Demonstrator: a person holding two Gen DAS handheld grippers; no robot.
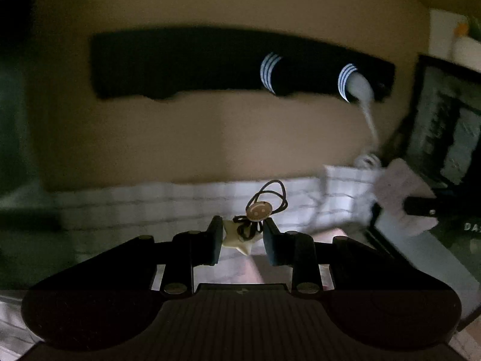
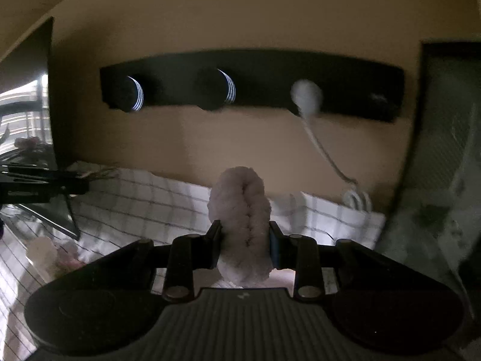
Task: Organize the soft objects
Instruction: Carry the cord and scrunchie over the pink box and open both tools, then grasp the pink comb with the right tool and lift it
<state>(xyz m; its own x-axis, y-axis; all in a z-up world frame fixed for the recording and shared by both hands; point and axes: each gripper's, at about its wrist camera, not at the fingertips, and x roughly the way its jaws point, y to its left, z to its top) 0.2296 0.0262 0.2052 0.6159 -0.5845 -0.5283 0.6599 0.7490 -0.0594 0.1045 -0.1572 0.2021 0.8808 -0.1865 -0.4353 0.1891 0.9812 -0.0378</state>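
Note:
In the left wrist view my left gripper (image 1: 242,234) is shut on a small bundle of hair ties (image 1: 243,234): a cream star charm, a round smiley button (image 1: 259,210) and thin dark elastic loops standing up from it. In the right wrist view my right gripper (image 2: 244,234) is shut on a fluffy pale pink scrunchie (image 2: 240,210), which stands upright between the pads. Both grippers point at a dark wall rack (image 2: 252,81) with round knobs (image 2: 215,90), well away from it. The same wall rack (image 1: 210,63) spans the left wrist view.
A white plug and cable (image 2: 306,97) hang from the rack's right side down to a white checked cloth (image 2: 144,201) below the tan wall. A dark framed panel (image 1: 445,126) stands at the right. Dark objects and pink items (image 2: 51,255) lie at the left.

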